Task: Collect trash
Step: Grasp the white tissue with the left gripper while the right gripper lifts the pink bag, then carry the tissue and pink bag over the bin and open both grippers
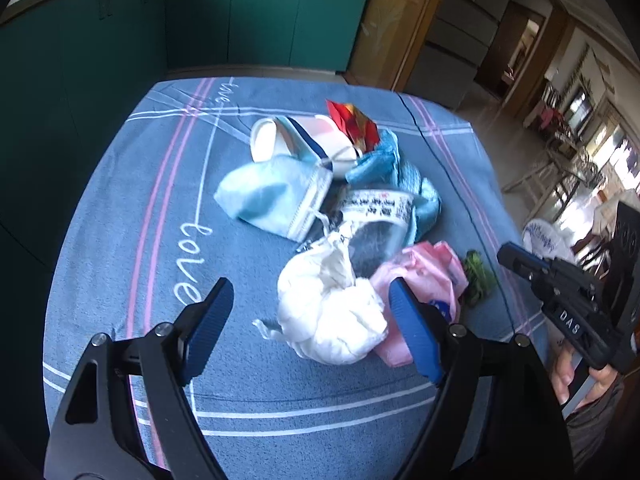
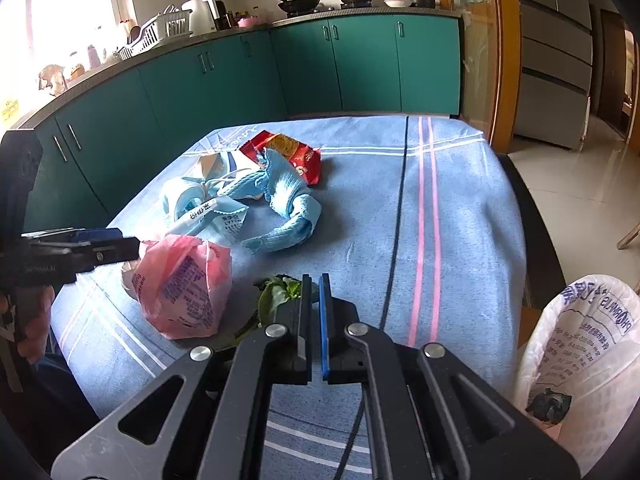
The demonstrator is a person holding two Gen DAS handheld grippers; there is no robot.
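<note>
Hovering wide open, the left gripper (image 1: 310,322) straddles a crumpled white tissue wad (image 1: 334,316) on the blue striped tablecloth (image 1: 120,208), pads not yet touching. It looks light and squashy; pinch its bulging middle. Beside it, the thin pink plastic bag (image 2: 184,284) looks slippery. Further right, the right gripper (image 2: 315,292) is clenched, empty.

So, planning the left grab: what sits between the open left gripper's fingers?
In the left wrist view, a crumpled white tissue wad lies between the left gripper's fingers, unpinched.

"love" on tablecloth (image 1: 120,240); "DAS" on right gripper (image 1: 505,256)
</note>
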